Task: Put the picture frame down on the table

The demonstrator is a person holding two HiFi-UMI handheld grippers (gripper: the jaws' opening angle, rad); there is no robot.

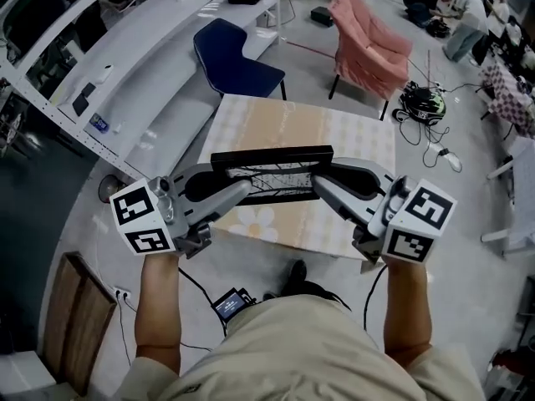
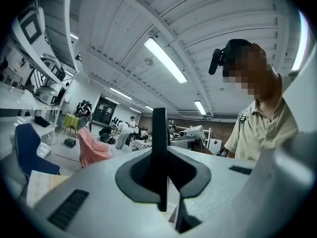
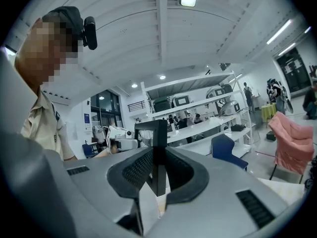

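Your table (image 1: 334, 136), under a pale flowered cloth (image 1: 276, 224), fills the middle of the head view, and everything here is placed against it. The picture frame (image 1: 272, 155), a black rectangle, hangs roughly upright in the air over the table's near half and does not seem to touch the cloth. Your left gripper (image 1: 241, 189) is clamped on the frame's left end and your right gripper (image 1: 323, 184) on its right end, both above the table's near edge. In the left gripper view the jaws pinch the thin dark edge of the frame, and in the right gripper view they bite its corner the same way. I judge that you are in the lowering step, with the frame over the table but not yet set down. The next move calls for bringing both hands down together and level until the frame meets the cloth well in from the table's near edge. Only then should you ease both grips. The frame's lower edge sits behind the jaws, so its gap above the table is hard to judge. The fine dark lines inside the frame are too small to read. The grippers cover the table's near corners.
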